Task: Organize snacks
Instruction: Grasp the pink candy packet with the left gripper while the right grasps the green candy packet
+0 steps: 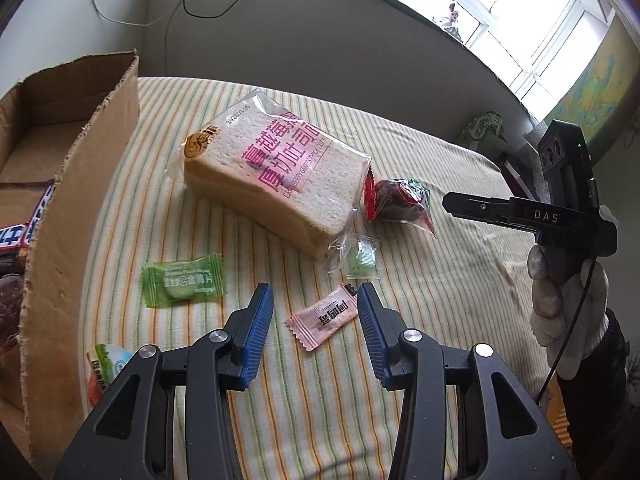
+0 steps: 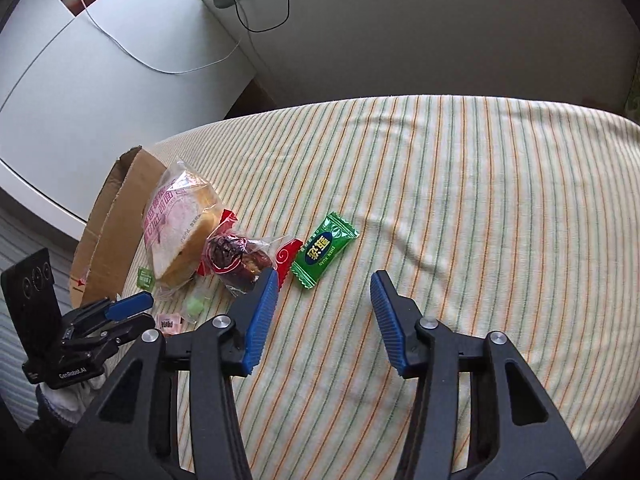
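- Hovering over the striped cloth [image 1: 420, 168], your left gripper [image 1: 316, 298] is spreading its blue fingers either side of a pink candy [image 1: 324, 316], not touching it.
- Your right gripper [image 2: 324, 284] is hanging with jaws wide apart, nothing between them, near a green candy [image 2: 324, 250].
- Bagged bread [image 1: 268, 172] is lying just beside the cardboard box [image 1: 76, 208], which is holding what may be chocolate bars; the view there is cut off.

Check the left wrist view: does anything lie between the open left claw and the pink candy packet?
Nothing visible does. The left claw is open, and the pink candy packet lies flat on the striped cloth, directly between its fingertips.
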### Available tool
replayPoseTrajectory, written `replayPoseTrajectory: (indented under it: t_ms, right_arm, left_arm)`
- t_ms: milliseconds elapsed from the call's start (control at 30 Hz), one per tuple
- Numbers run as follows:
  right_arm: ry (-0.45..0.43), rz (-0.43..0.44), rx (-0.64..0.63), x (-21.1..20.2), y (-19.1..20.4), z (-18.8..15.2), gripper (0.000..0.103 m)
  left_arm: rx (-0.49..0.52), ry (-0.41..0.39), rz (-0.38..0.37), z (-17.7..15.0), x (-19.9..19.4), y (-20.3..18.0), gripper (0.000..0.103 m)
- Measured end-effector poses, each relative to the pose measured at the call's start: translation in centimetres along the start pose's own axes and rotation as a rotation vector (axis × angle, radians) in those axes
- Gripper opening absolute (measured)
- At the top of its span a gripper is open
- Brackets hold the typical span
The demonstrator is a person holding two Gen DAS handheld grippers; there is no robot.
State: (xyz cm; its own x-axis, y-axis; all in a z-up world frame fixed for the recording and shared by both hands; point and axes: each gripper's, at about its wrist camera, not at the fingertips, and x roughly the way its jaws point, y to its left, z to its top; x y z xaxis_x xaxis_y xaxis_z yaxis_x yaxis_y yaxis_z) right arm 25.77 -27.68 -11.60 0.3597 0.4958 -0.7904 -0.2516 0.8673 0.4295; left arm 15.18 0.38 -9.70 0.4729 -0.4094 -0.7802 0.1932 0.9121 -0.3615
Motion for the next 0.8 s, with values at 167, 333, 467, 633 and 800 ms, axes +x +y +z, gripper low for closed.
replayPoseTrajectory:
  t_ms: [167, 333, 467, 633, 800]
  right_arm:
    - [0.017, 0.029, 0.038, 0.8, -0.5, 0.4, 0.047]
    - [0.025, 0.025, 0.048, 1.5, 0.1, 1.1, 0.047]
    - [0.026, 0.007, 0.047, 2.0, 0.8, 1.4, 0.047]
    - [0.018, -0.057, 0.03, 2.7, 1.9, 1.9, 0.044]
    - [0.01, -0.156, -0.006, 3.3, 3.1, 2.2, 0.04]
  left_arm:
    - [0.01, 0.018, -0.007, 0.2, 0.6, -0.1, 0.042]
    - [0.061, 0.046, -0.026, -0.1, 0.8, -1.2, 0.042]
    - [0.119, 0.056, -0.01, -0.9, 0.7, -2.6, 0.042]
    - [0.19, 0.048, 0.053, -1.8, 1.0, -4.5, 0.04]
    - [0.217, 0.028, 0.11, -2.0, 1.4, -4.8, 0.029]
